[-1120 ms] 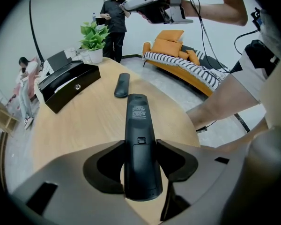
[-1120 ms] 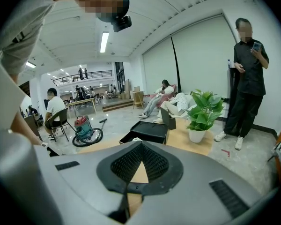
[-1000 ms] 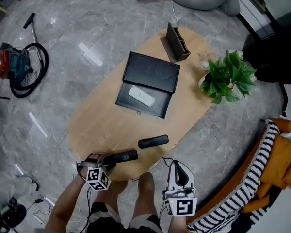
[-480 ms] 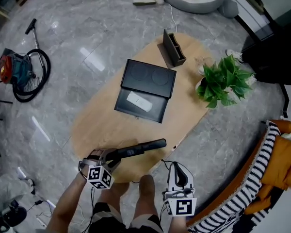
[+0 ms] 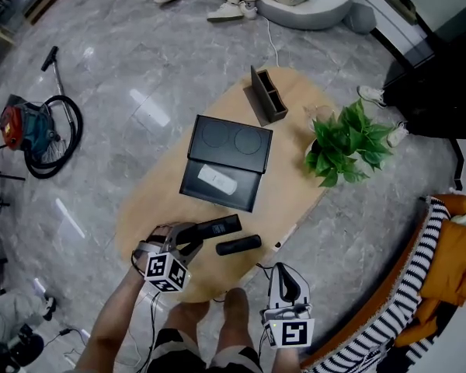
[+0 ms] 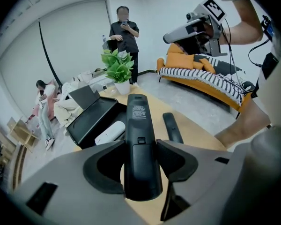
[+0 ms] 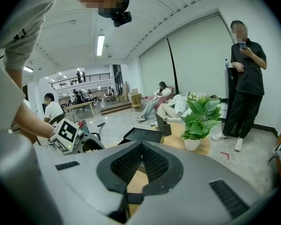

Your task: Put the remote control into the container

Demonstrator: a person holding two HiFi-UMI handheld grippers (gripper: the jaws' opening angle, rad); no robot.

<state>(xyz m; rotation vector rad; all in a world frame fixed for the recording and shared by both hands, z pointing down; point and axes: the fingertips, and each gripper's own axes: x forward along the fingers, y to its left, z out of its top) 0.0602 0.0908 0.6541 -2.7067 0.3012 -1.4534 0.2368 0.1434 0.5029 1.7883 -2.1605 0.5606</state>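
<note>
The left claw (image 6: 141,159) is clamped on the tail end of a black remote control (image 6: 138,125), held above the bench (image 5: 155,208) short of the open black container (image 5: 245,196). It would be best to carry it level over the near wall and set it down beside the white remote (image 5: 217,179) before letting go. The right claw (image 5: 286,277) hangs closed and empty.

Head view steeply down over the table (image 5: 291,181), gripper views low and close across it, all sharing the container (image 5: 231,142) and potted plant (image 5: 343,142)

Wood-look table (image 5: 159,200), matt blk plastic remote (image 6: 139,139), glossy marble floor (image 5: 124,61)
</note>
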